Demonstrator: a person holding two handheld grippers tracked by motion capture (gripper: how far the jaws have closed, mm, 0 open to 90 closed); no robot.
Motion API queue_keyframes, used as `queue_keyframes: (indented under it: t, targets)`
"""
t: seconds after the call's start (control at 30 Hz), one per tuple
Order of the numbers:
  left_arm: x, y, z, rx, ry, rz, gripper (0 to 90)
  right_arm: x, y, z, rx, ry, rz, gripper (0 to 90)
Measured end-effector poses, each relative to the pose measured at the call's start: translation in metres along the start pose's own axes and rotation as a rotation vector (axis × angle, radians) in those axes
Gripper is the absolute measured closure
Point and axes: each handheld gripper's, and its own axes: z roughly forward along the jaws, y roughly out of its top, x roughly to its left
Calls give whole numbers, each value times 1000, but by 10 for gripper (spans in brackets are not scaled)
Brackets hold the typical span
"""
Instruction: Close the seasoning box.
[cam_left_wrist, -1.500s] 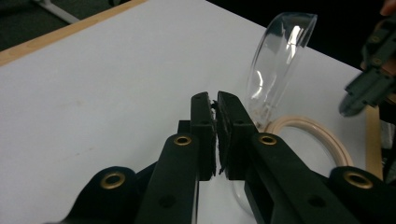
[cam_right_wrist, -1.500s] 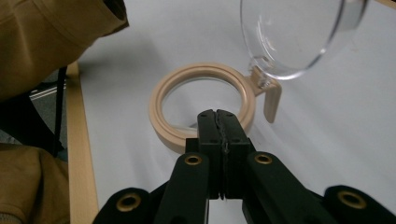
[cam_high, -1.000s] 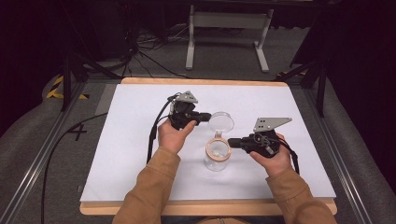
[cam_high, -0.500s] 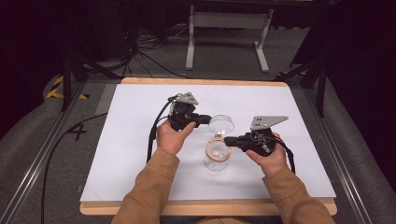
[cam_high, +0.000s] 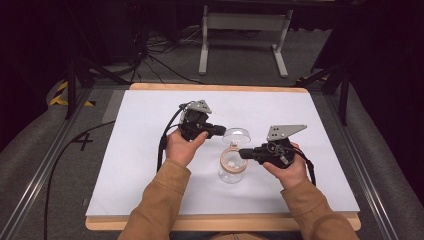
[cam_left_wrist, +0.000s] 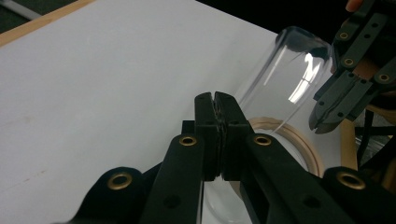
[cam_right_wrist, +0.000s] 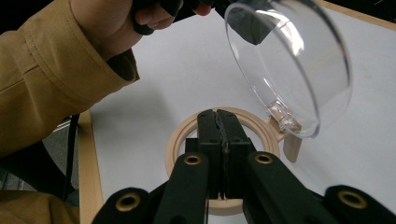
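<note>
Two hand-held grippers, left (cam_high: 220, 131) and right (cam_high: 244, 153), jaws closed, clear jar (cam_high: 232, 167), floor marking "4" (cam_high: 82, 141)

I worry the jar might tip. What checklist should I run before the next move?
1. Jar upright on the table: ok.
2. Lid tilted open, joined to the beige rim at one side: ok.
3. Left claw shut; grip on the lid: cannot tell.
4. Right claw shut over the rim; real hold: cannot tell.
5. The two claws apart: ok.
</note>
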Motion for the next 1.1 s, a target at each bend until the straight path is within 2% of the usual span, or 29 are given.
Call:
queue_keyframes:
  t: [0.17, 0.47, 0.67, 0.77, 0.93, 1.1]
  targets:
    - [-1, 1, -2, 22, -16, 15, 884, 0, -1, 0, 5, 3, -1, 894]
    - [-1, 1, -5, 4, -11, 8, 872, 5, 0, 0, 29, 17, -14, 893]
    - [0, 0, -10, 11, -7, 0, 860, 8, 0, 2, 81, 26, -26, 895]
    - [0, -1, -10, 15, -4, 1, 854, 12, 1, 3, 121, 27, -48, 896]
    - [1, -1, -11, 10, 5, 0, 853, 16, 2, 3, 148, 32, -57, 896]
    - [2, -2, -12, 33, 7, 2, 852, 16, 0, 5, 192, 41, -59, 896]
